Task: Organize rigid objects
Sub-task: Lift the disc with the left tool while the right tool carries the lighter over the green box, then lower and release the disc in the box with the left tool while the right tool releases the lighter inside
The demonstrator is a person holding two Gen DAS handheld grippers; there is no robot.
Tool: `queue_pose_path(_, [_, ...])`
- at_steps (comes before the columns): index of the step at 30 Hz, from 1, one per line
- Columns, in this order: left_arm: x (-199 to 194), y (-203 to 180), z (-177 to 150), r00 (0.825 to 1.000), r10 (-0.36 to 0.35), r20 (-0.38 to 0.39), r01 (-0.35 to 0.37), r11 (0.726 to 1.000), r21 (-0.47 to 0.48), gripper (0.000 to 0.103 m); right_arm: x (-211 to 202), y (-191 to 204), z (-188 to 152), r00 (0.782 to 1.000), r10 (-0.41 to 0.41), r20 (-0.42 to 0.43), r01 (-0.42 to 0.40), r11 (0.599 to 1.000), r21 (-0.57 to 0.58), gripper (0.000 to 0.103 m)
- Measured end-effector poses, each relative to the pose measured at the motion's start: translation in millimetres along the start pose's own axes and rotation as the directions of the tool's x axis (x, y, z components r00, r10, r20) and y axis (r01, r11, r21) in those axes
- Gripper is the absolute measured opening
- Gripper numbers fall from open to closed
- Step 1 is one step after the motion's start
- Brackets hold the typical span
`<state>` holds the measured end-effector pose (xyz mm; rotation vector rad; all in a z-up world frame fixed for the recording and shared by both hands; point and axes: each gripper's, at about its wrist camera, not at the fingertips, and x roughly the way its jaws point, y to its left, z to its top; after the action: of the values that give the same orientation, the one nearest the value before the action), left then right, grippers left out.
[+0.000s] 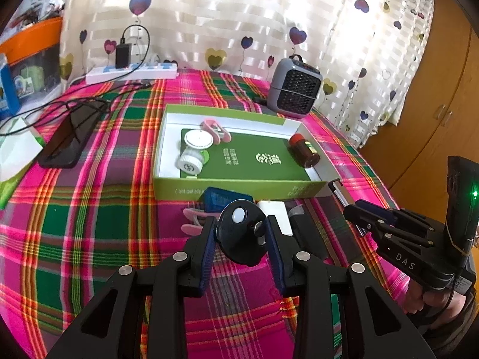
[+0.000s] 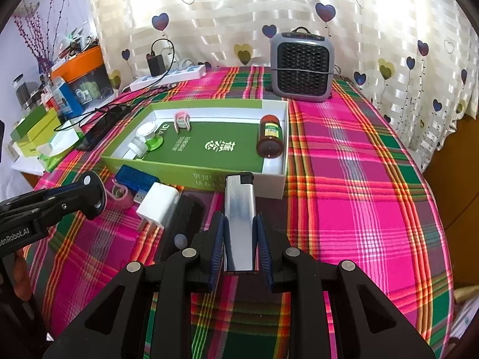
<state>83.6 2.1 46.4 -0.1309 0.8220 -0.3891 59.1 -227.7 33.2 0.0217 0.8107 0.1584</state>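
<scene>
Left wrist view: left gripper (image 1: 242,233) clamped on a black round holder (image 1: 239,233) with a white button on its face, jaws partly closed around its sides, held above the plaid tablecloth (image 1: 89,209). Green tray box (image 1: 236,190) straight ahead of the fingers, near wall closest, long axis running across the view. Inside the box: white bottle (image 1: 193,157) and pink clip (image 1: 214,130) at its left end, brown jar (image 1: 305,151) lying at its right end. In front of the box's near wall, between it and the gripper: blue case (image 1: 223,199), white charger (image 1: 277,214), second pink clip (image 1: 194,223). Right gripper (image 1: 353,212) off to the right of the box's near right corner, carrying a silver lighter (image 1: 339,193).

Right wrist view: right gripper (image 2: 240,240) at its narrowest, pinching the silver lighter (image 2: 239,218) by its long sides, long axis pointing straight at the box's (image 2: 209,176) near wall, black cap just short of it. Left gripper (image 2: 89,197) left of the box's near left corner with the black holder (image 2: 92,194). Judged: both hands loaded, both close to the box; right hand nearer its wall, needing only a forward reach over the rim.
</scene>
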Motion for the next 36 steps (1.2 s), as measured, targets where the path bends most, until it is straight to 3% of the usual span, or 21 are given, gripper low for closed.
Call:
queue_pose_path(16, [17.0, -5.4, 34.2, 1.000, 0.005, 0.010, -0.005, 1.000, 0.022, 0.031, 6.5, 5.0, 46.8, 0.999, 0.028, 0.039, -0.027, 0.999, -0.034, 0.024])
queue_pose_path(36, [70.2, -4.7, 71.0, 0.999, 0.003, -0.040, -0.001, 0.999, 0.048, 0.031, 71.0, 4.1, 95.5, 0.998, 0.038, -0.049, -0.041, 0.998, -0.052, 0.024])
